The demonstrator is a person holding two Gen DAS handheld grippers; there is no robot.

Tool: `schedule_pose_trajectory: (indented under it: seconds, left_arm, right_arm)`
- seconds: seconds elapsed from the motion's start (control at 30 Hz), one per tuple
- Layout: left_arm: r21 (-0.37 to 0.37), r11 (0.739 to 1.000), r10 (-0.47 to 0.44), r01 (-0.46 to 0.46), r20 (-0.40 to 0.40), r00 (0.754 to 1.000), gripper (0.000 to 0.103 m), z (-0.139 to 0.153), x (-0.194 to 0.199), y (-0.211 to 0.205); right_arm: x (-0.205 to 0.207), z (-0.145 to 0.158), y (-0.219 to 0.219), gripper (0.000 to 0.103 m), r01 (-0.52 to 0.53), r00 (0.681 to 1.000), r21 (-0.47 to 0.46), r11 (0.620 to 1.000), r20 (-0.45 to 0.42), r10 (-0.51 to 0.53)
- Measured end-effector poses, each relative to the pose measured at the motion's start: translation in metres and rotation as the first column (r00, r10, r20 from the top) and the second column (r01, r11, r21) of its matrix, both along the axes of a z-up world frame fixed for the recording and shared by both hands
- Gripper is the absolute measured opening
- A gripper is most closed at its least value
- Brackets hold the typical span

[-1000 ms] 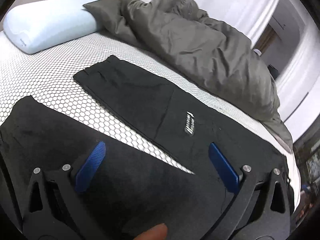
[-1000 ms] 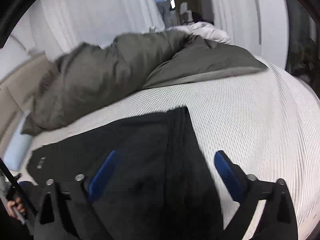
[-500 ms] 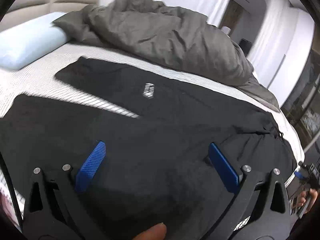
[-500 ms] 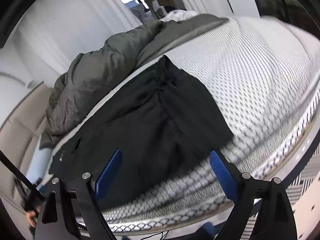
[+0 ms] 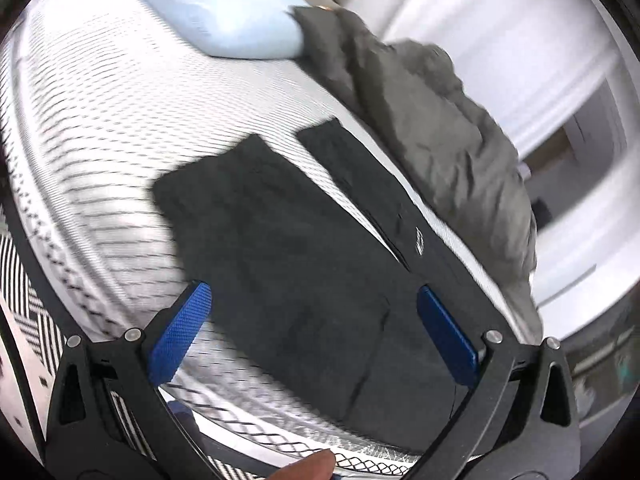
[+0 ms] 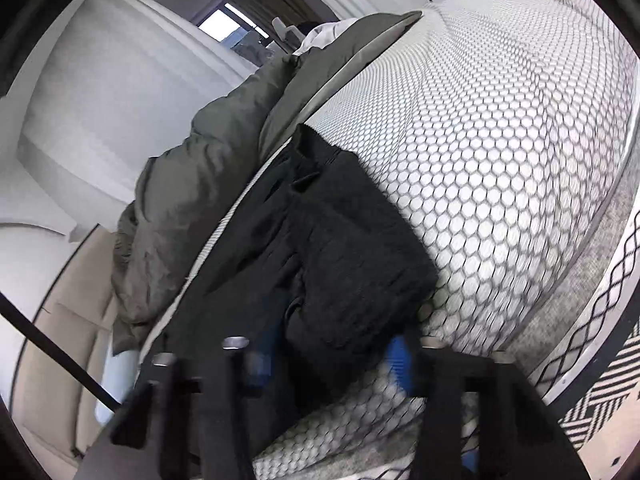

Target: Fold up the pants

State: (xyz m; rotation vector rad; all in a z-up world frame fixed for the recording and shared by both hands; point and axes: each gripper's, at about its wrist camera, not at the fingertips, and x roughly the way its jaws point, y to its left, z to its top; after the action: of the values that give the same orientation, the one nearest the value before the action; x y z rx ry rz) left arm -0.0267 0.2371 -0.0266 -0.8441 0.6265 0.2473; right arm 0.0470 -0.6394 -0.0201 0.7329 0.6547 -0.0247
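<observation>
One pair of black pants (image 5: 304,264), flat, legs apart, waist bunched

Setting: bedroom in a home. Bed (image 5: 92,92) with honeycomb-patterned white cover, filling the view ahead of both tools. Pale blue pillow (image 5: 224,8) at the far end, against a beige padded headboard (image 6: 56,344). Rumpled grey duvet (image 5: 436,120) heaped along the bed's far side. White curtains (image 6: 92,92) and walls beyond; a dark doorway (image 5: 548,156) at far right. Black-and-white patterned rug (image 6: 600,400) below the bed edge.
</observation>
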Motion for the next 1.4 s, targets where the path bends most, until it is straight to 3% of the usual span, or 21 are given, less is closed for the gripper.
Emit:
schedule_pose_trajectory:
  seconds: [0.1, 0.23, 0.33, 0.37, 0.4, 0.43, 0.5, 0.73, 0.8, 0.83, 0.87, 0.9, 1.0, 1.23, 1.4]
  left_arm:
    - [-0.028, 0.999, 0.032, -0.033, -0.027, 0.999, 0.102, -0.011, -0.006, 0.016]
    - [-0.045, 0.999, 0.020, -0.023, -0.048, 0.999, 0.102, -0.022, -0.005, 0.021]
    - [-0.046, 0.999, -0.001, -0.001, -0.047, 0.999, 0.097, -0.024, 0.001, 0.018]
    - [-0.047, 0.999, -0.011, 0.009, -0.044, 0.999, 0.090, -0.024, 0.002, 0.015]
    - [-0.047, 0.999, -0.017, 0.015, -0.045, 0.999, 0.083, -0.025, 0.003, 0.014]
    - [-0.047, 0.999, -0.019, 0.017, -0.045, 0.999, 0.081, -0.025, 0.005, 0.013]
    - [-0.035, 0.999, -0.022, 0.021, -0.027, 0.999, 0.059, -0.024, 0.009, 0.008]
    - [0.011, 1.000, -0.014, 0.015, -0.032, 0.999, 0.031, -0.019, 0.027, 0.002]
    - [0.019, 0.999, 0.036, -0.035, -0.066, 0.997, 0.005, -0.022, 0.034, 0.006]
    - [0.026, 0.999, 0.048, -0.046, -0.078, 0.996, 0.003, -0.024, 0.036, 0.007]
    - [0.033, 0.998, 0.056, -0.054, -0.077, 0.995, 0.002, -0.024, 0.038, 0.008]
    - [0.045, 0.997, 0.068, -0.064, -0.074, 0.995, 0.000, -0.023, 0.039, 0.008]
    - [0.069, 0.995, 0.072, -0.068, -0.052, 0.996, 0.000, -0.015, 0.034, 0.005]
    - [0.116, 0.991, 0.074, -0.072, -0.013, 0.997, 0.000, 0.004, 0.017, 0.013]
    - [0.124, 0.990, 0.075, -0.074, -0.001, 0.997, 0.000, 0.014, 0.024, 0.019]
  right_arm:
    - [-0.021, 0.011, 0.000, 0.021, 0.009, 0.999, -0.081, 0.997, 0.046, -0.005]
    - [-0.021, 0.002, -0.013, 0.022, -0.007, 1.000, -0.022, 1.000, -0.003, 0.007]
    - [-0.018, 0.003, -0.011, 0.038, -0.035, 0.999, -0.026, 0.999, -0.015, 0.035]
    - [-0.018, 0.004, -0.009, 0.052, -0.042, 0.999, -0.022, 0.999, -0.004, 0.042]
    - [-0.020, 0.005, -0.007, 0.055, -0.047, 0.999, -0.018, 0.999, 0.011, 0.047]
    - [-0.022, 0.007, -0.005, 0.055, -0.054, 0.998, -0.025, 0.998, 0.023, 0.055]
    - [-0.024, 0.008, -0.004, 0.055, -0.061, 0.998, -0.045, 0.997, 0.020, 0.062]
    - [-0.025, 0.005, -0.010, 0.055, -0.067, 0.998, -0.040, 0.997, 0.007, 0.067]
    - [-0.022, 0.002, -0.011, 0.055, -0.066, 0.998, -0.031, 0.997, 0.002, 0.067]
    - [-0.018, 0.001, -0.011, 0.055, -0.068, 0.998, -0.023, 0.997, 0.000, 0.068]
    - [-0.015, 0.001, -0.012, 0.047, -0.070, 0.998, -0.015, 0.997, -0.002, 0.070]
    - [-0.013, 0.000, -0.011, 0.034, -0.071, 0.997, -0.020, 0.997, -0.009, 0.071]
    - [-0.014, -0.001, -0.010, 0.019, -0.075, 0.997, -0.019, 0.997, -0.006, 0.074]
    - [-0.043, 0.008, -0.007, 0.017, -0.099, 0.995, -0.034, 0.995, 0.028, 0.100]
    - [-0.040, 0.017, -0.003, 0.017, -0.093, 0.995, -0.051, 0.994, 0.030, 0.095]
